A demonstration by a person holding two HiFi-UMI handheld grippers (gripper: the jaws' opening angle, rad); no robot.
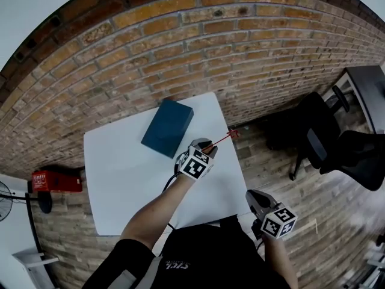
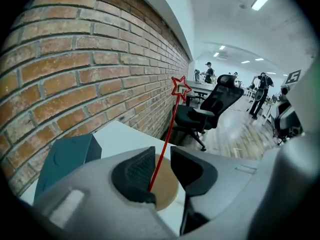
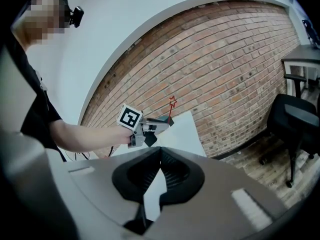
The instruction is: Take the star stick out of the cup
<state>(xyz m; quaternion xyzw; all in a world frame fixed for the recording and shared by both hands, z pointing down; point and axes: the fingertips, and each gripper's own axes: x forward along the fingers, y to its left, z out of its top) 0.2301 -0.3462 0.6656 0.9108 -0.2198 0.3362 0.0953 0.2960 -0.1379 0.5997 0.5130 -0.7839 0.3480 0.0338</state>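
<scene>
Red star stick [image 2: 169, 129], foot hidden behind left gripper [image 2: 161, 165] fingers [image 2: 134, 173]

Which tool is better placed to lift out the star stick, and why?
Left: the left tool straddles the star stick above the cup; the right tool, shut, is off the table.

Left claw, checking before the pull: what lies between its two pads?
The red star stick runs up between the left claw's pads, nearer the left one, with the tan cup behind. The left gripper view shows it.
</scene>
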